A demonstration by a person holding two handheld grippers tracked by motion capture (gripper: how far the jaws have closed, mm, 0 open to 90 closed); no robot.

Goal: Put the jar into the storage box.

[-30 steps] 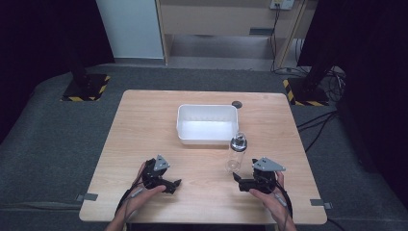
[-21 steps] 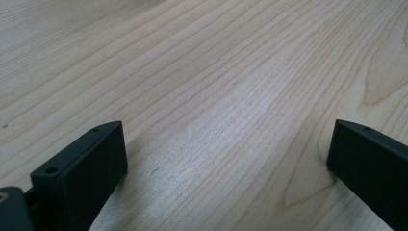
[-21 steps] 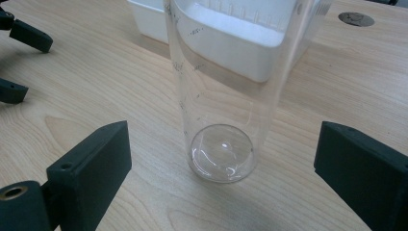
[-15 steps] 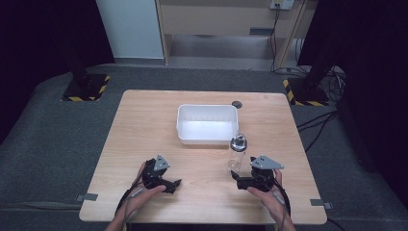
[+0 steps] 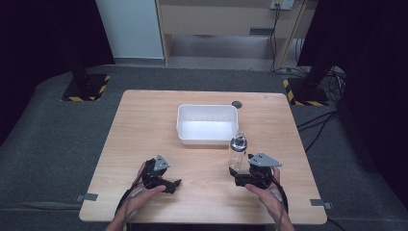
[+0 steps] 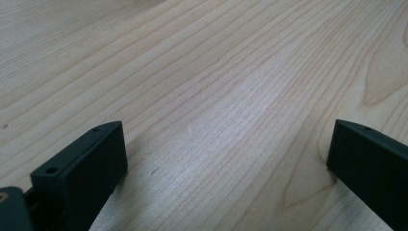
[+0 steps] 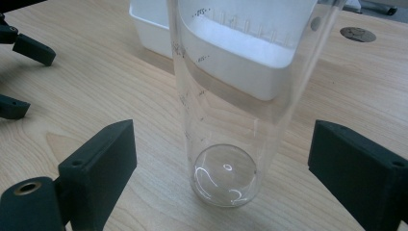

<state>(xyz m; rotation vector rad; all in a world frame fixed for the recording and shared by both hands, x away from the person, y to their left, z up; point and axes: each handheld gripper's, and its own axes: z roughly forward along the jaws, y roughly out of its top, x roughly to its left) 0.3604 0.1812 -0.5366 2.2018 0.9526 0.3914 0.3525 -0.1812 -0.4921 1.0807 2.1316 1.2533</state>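
Between the closing right hand-held gripper's (image 7: 221, 168) jaws, the bottle (image 7: 231, 110) stands untouched.

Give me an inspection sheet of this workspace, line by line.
Surface: wooden table, bare pale grain.
Job's things: clear bottle upright, between the right gripper's jaws, untouched.
Clutter: white bin behind the bottle; small dark disc beyond the bin.
Grippers: left gripper open over bare wood; right gripper open, its jaws have just been closing.
Cables: bundle on the floor at right.
Surroundings: grey carpet, black stands, wooden cabinet behind.
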